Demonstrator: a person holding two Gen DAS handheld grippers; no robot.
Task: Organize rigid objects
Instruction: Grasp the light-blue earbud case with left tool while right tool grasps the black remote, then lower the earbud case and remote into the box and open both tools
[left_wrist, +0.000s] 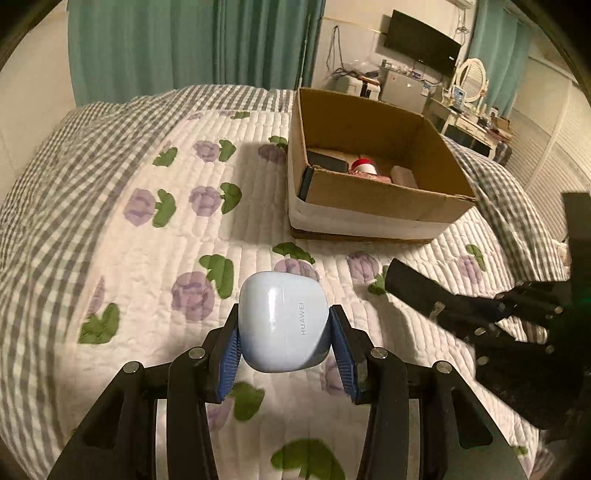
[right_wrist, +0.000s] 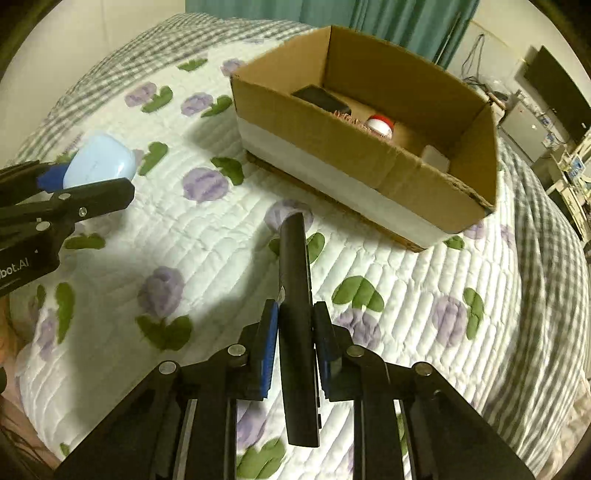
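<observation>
My left gripper (left_wrist: 284, 332) is shut on a pale blue Huawei earbud case (left_wrist: 283, 320) and holds it above the quilt; the case also shows in the right wrist view (right_wrist: 98, 166). My right gripper (right_wrist: 295, 321) is shut on a long black flat object (right_wrist: 297, 325), like a remote, that points toward the box; it also shows in the left wrist view (left_wrist: 443, 299). An open cardboard box (left_wrist: 373, 201) sits on the bed ahead, also seen from the right wrist (right_wrist: 325, 144). Inside it lie a black item (right_wrist: 322, 99), a red-and-white object (right_wrist: 380, 126) and a white block (right_wrist: 436, 157).
A white quilt with purple flowers (left_wrist: 155, 236) covers the bed, with a checked blanket (left_wrist: 48, 155) around it. Green curtains (left_wrist: 177, 44) hang behind. A TV (left_wrist: 421, 40), a mirror (left_wrist: 471, 79) and cluttered furniture stand at the far right.
</observation>
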